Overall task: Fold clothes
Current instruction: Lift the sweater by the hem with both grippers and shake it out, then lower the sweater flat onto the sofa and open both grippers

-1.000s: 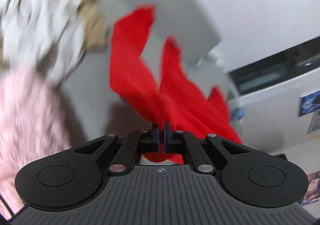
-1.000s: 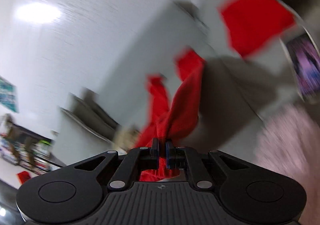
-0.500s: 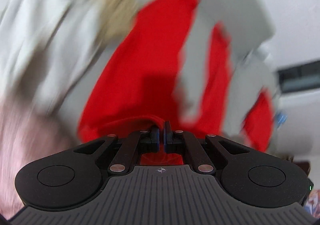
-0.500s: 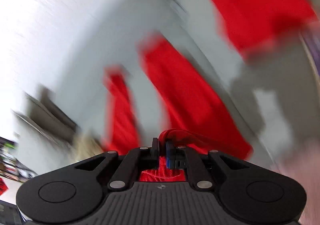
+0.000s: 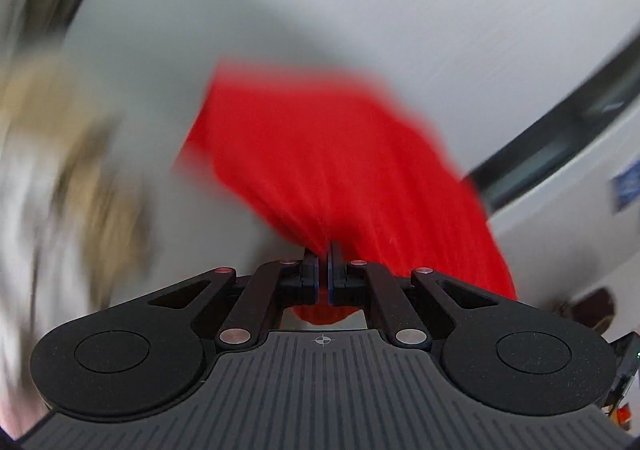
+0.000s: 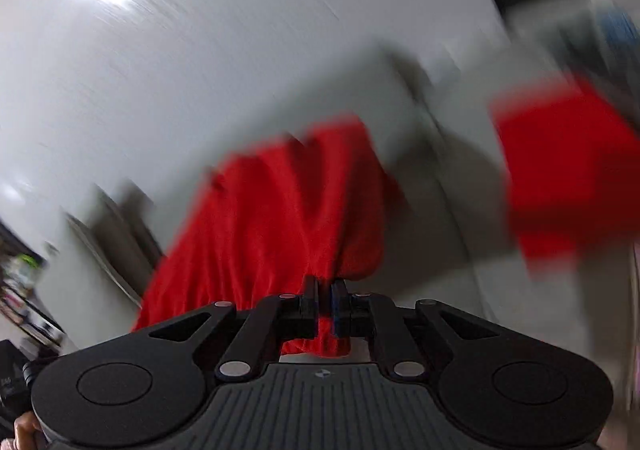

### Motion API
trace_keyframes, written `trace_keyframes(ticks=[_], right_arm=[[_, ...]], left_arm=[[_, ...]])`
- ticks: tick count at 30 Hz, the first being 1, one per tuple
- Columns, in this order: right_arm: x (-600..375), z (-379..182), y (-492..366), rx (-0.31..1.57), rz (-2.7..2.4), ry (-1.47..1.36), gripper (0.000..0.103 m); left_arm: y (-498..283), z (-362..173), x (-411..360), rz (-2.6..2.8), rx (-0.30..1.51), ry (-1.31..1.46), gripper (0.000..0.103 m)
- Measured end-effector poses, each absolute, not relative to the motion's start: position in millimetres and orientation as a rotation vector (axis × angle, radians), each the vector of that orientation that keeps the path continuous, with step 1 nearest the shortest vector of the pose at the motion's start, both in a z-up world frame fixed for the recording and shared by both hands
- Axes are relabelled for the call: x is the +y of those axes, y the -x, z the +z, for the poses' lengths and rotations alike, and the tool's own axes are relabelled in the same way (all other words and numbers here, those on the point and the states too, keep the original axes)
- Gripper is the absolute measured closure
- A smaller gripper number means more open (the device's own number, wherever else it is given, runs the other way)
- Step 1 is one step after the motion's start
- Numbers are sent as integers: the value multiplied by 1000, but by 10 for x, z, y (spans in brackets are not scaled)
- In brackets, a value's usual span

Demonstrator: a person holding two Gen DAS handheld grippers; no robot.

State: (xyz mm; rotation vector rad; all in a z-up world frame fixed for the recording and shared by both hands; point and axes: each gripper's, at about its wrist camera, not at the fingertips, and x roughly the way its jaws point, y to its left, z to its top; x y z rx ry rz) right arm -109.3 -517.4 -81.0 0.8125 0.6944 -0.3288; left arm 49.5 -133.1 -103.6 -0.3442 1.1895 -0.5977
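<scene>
While both grippers pinch the red cloth (image 5: 344,169), a slip is the biggest worry. The left gripper (image 5: 323,250) has its jaws squeezed tight on a bunched bit of the cloth, and the right gripper (image 6: 325,284) has its jaws nearly closed on another bunch. Each one grabs only a small fold at the edge, so a hard tug or a fast swing could pull the cloth out, and then it would drop in a heap. Both pictures are smeared, so I think the hands are moving fast, and that makes a slip more likely.

The cloth is up in the air, spread out in front of both grippers above a pale grey table (image 5: 256,29). If it comes down crooked, the fold will be lumpy and uneven.

Off to the left of the left wrist view is a blurry pile of white and tan clothes (image 5: 72,169). The red cloth could land on that pile or drag it along if it swings too far that way. In the right wrist view, another red piece (image 6: 568,177) shows off to the right; it is too blurry to tell if it is part of the same cloth or something folded already.
</scene>
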Motion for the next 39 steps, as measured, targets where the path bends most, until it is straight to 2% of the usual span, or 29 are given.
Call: trace_keyframes(ticks=[3, 5, 8, 17, 20, 24, 28, 30, 31, 32, 34, 35, 36, 37, 39], right_arm=[[-5029, -1613, 1279, 937, -401, -883, 95], [-4952, -1835, 1389, 986, -422, -899, 95], [-4900, -1786, 1425, 968, -402, -870, 95], [-4958, -1253, 1403, 891, -338, -843, 95], [-4947, -1233, 1485, 922, -337, -806, 95], [-4848, -1421, 1507, 995, -347, -785, 95], [-4682, -1455, 1544, 1041, -354, -696, 96], [-4657, -1434, 1569, 1045, -354, -660, 95], [-4663, -1452, 1576, 1051, -352, -654, 92], [-4675, -1479, 1569, 1064, -356, -649, 77], [-4719, -1539, 1561, 1122, -365, -640, 78], [-4722, -1507, 1576, 1116, -352, -640, 71], [-4727, -1465, 1594, 1107, -340, -638, 67], [-4734, -1401, 1619, 1092, -334, -632, 63], [-4745, -1307, 1628, 1058, -324, -612, 62]], left_arm=[[-269, -1687, -1313, -520, 1339, 260, 100], [-164, -1814, -1296, -510, 1356, 248, 100], [-127, -1773, -1257, -525, 1346, 252, 100], [-307, -1105, -1117, -603, 1327, 298, 100], [-235, -1133, -1044, -616, 1368, 273, 100], [-84, -1481, -1031, -529, 1438, 216, 100], [116, -1505, -1011, -526, 1433, 187, 100], [146, -1534, -1001, -512, 1429, 168, 94], [153, -1562, -1002, -496, 1428, 150, 86], [144, -1581, -1008, -481, 1432, 127, 86], [141, -1605, -1057, -442, 1436, 46, 83], [152, -1582, -1060, -446, 1431, 48, 71], [187, -1496, -1060, -457, 1410, 50, 65], [218, -1413, -1065, -461, 1382, 37, 62], [280, -1246, -1075, -469, 1323, 11, 61]])
